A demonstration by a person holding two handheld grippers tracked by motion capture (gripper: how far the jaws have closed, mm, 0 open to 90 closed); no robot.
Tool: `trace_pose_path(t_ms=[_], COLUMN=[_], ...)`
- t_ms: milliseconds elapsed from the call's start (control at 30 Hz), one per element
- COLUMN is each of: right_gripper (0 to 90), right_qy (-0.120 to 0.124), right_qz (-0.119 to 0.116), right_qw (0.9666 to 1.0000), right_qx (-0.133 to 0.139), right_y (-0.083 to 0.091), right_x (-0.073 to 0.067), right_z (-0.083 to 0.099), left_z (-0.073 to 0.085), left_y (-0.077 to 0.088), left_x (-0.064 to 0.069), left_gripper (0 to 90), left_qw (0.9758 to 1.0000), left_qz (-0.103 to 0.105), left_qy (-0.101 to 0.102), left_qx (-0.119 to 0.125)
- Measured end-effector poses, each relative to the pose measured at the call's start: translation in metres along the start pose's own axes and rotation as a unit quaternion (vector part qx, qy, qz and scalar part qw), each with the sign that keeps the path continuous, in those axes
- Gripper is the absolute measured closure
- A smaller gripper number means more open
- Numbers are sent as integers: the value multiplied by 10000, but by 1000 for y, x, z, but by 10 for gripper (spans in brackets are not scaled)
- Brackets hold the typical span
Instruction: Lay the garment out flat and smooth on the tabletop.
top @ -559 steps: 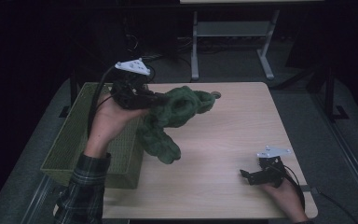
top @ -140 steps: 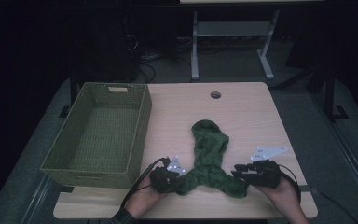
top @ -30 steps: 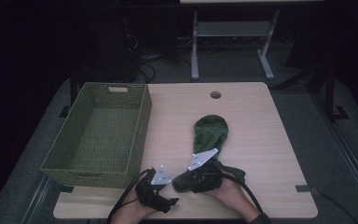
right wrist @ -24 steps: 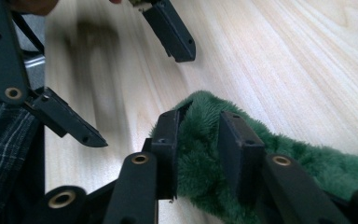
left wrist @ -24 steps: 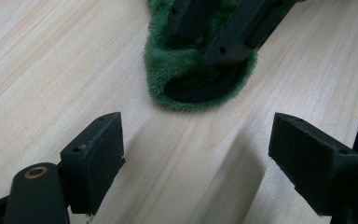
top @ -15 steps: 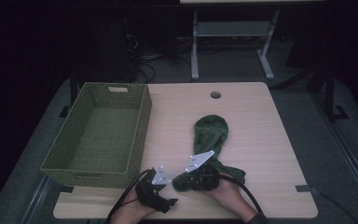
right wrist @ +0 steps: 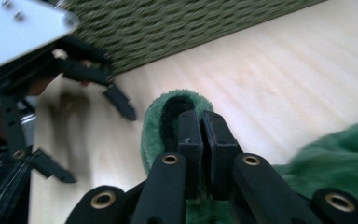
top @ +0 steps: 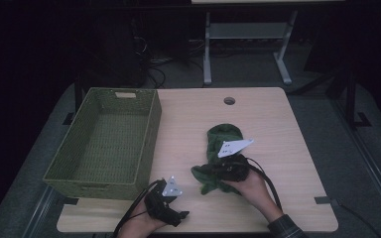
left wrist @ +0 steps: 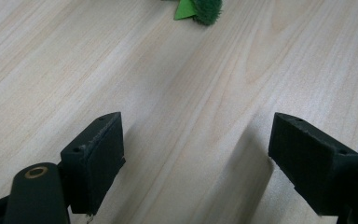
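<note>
Green fleece garment [top: 222, 153], soft and fuzzy, lies bunched on the wooden table [top: 287, 129], a little right of centre and toward the near edge. The right gripper [top: 213, 171] has its jaws pressed together on a looped fold at the garment's near end; the right gripper view shows the two black pads nearly touching, with fleece [right wrist: 161, 116] curling up around their tips. The jaws have just been closing, and the cloth is caught between them. The pinch sits at an edge rather than the bulk, probably so the garment can be lifted or folded over itself. The person's right hand [top: 253, 188] wraps the gripper body, a plaid sleeve cuff visible at the table's near edge, a cable trailing back from the tool.

The left gripper [top: 181, 215] rests low at the near edge, left of the garment and apart from it. Its jaws stand spread wide over bare wood in the left gripper view, nothing between them; a scrap of green fleece with a bright green tag [left wrist: 184, 9] shows at the top of that view. It seems to be waiting for its turn.

A woven green basket [top: 151, 124], rectangular and empty, occupies the table's left side, likely the destination for the garment.

The tabletop is pale wood grain with a round cable hole [top: 229, 100] near the far edge. Beyond it the room is dark, with grey carpet, cables and a white table frame [top: 207, 54].
</note>
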State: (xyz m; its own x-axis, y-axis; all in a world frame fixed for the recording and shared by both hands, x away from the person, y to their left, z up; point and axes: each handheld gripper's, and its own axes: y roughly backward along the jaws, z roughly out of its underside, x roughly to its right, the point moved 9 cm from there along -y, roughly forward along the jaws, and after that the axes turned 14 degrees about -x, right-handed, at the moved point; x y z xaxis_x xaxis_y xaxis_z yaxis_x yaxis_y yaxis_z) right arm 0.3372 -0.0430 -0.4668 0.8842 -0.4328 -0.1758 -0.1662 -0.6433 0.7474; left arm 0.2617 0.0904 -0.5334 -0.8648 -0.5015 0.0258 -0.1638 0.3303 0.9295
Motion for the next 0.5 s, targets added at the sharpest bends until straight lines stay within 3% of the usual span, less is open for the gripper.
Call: trace_pose_path(t_ms=[167, 367, 500], right_gripper=[863, 841, 802], right_qy=[-107, -224, -338], right_qz=[251, 779, 1030], right_qw=[9996, 9964, 9939], right_qx=[25, -264, -185], right_y=[4, -8, 2], right_x=[21, 46, 58], right_z=[0, 11, 15], left_z=[0, 0, 0], left_y=[0, 0, 0], left_x=[0, 1, 1], left_gripper=[177, 177, 177], left_qw=[10000, 10000, 10000], left_qz=[-8, -26, -25], left_qy=[-3, -18, -22], left_qx=[-13, -26, -11])
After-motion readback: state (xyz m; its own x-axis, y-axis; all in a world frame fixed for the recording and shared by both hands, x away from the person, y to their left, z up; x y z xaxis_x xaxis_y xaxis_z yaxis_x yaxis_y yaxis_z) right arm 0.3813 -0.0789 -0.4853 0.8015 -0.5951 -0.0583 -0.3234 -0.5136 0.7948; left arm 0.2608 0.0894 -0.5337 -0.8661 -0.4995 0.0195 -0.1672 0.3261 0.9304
